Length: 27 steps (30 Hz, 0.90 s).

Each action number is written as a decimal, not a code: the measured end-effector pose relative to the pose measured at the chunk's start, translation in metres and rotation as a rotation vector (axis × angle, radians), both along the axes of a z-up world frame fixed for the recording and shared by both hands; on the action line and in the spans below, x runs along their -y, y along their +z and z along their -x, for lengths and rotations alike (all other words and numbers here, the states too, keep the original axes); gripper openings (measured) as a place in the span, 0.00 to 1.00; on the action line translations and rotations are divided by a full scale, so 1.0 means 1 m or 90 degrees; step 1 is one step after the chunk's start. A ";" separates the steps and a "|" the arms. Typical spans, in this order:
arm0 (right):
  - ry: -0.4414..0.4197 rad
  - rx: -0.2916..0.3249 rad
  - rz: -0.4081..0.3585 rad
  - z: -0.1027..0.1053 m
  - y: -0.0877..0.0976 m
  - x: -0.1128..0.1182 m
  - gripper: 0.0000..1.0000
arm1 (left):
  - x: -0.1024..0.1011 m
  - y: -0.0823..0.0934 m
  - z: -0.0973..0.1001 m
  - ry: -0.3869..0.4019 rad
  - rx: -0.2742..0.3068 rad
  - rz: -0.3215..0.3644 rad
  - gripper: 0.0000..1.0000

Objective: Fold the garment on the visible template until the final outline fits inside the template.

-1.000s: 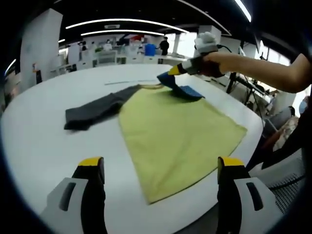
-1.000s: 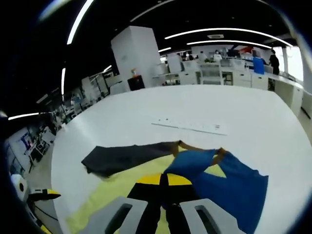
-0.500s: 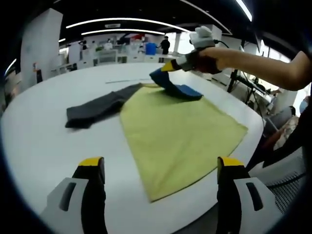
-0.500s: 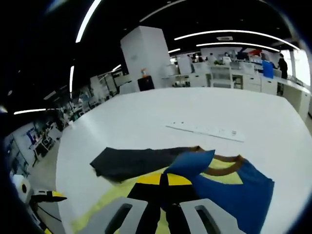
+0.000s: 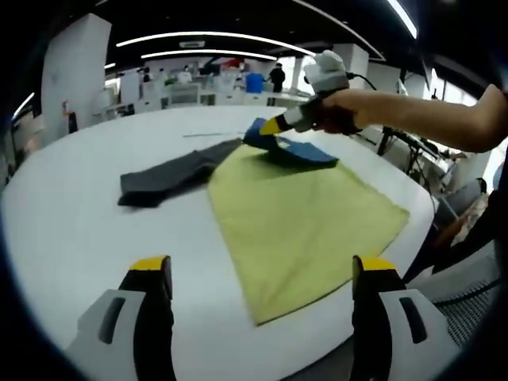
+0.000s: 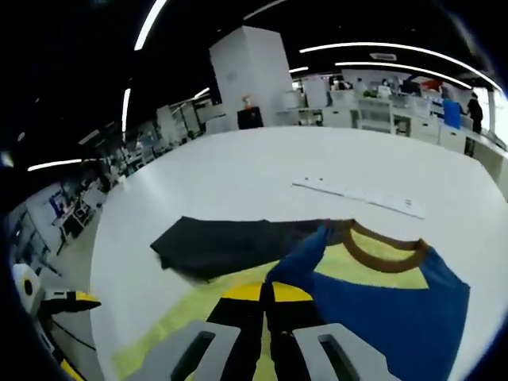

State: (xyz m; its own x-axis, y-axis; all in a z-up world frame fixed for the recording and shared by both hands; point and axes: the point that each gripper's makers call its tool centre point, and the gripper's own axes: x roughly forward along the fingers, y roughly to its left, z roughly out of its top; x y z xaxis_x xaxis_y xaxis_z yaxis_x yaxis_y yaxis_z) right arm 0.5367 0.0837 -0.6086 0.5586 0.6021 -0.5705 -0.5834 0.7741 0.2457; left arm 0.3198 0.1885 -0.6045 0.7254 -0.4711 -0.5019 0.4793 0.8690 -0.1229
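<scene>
The right gripper (image 6: 266,295) pinches the blue sleeve (image 6: 300,255) of the garment (image 6: 397,305), lifting it off the table (image 6: 238,171). The left gripper (image 5: 262,274) is spread wide, clear of the cloth, above the near table edge. The garment lies mid-table; its dark sleeve (image 5: 171,175) extends flat.

- The yellow-green template (image 5: 305,218) lies flat on the white worktop (image 5: 71,222).
- At the template's far edge, the right hand-held gripper (image 5: 271,127) pinches a raised blue sleeve (image 5: 262,136) of the garment (image 5: 298,151).
- A dark grey sleeve (image 5: 171,176) stretches from the template's far corner onto the bare worktop.
- The left hand-held gripper (image 5: 262,274) hovers on the near side of the template, its jaws spread wide with nothing between them.
</scene>
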 end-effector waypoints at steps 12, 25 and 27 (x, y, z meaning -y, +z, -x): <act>0.022 -0.079 -0.001 0.020 -0.048 -0.027 0.00 | -0.006 0.005 0.001 0.002 0.015 -0.001 0.90; 0.047 -0.029 0.001 0.012 -0.026 -0.025 0.13 | -0.007 0.003 0.002 0.000 0.010 -0.003 0.90; 0.050 -0.044 -0.002 0.015 -0.032 -0.027 0.14 | -0.006 0.004 0.002 -0.001 0.012 -0.003 0.90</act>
State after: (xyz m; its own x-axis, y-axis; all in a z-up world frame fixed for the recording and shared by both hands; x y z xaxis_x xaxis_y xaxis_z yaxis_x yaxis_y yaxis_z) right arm 0.5214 0.1107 -0.6402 0.4687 0.6446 -0.6039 -0.6236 0.7257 0.2905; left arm 0.3179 0.1946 -0.6000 0.7338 -0.4700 -0.4905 0.4830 0.8687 -0.1099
